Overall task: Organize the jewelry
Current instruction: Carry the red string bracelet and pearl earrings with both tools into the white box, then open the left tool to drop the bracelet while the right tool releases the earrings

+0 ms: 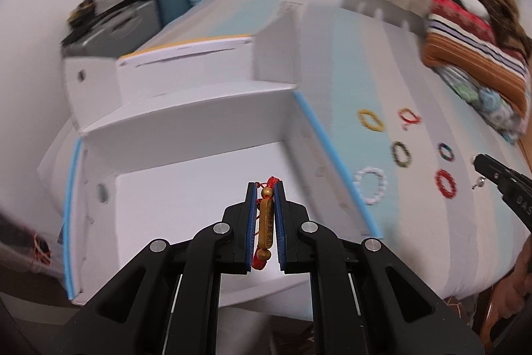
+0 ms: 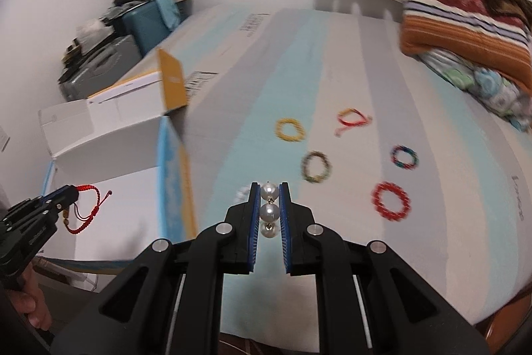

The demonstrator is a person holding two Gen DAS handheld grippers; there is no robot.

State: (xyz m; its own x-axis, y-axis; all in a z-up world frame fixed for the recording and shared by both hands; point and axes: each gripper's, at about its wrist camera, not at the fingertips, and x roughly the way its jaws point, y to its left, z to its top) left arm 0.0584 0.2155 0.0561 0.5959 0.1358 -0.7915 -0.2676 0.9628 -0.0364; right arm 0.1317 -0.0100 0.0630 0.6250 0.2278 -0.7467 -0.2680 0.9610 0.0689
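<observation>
My left claw is clenched on a red cord bracelet with a long gold tube bead, held lengthwise between the pads and hanging over the open white cardboard box with blue edges; I reckon that's where it's meant to drop. My right claw is clamped on a short strand of 3 white pearls, pinched mid-strand so it won't swing, above the striped bed just right of the box. Six bracelets lie loose on the bed, spaced apart for easy single picks: 1 yellow bead ring, 1 red-and-yellow cord loop, 1 dark mixed-bead ring, 1 blue multicolour ring, 1 red bead ring and 1 white bead ring. Folded striped blankets are piled at the far right corner.
</observation>
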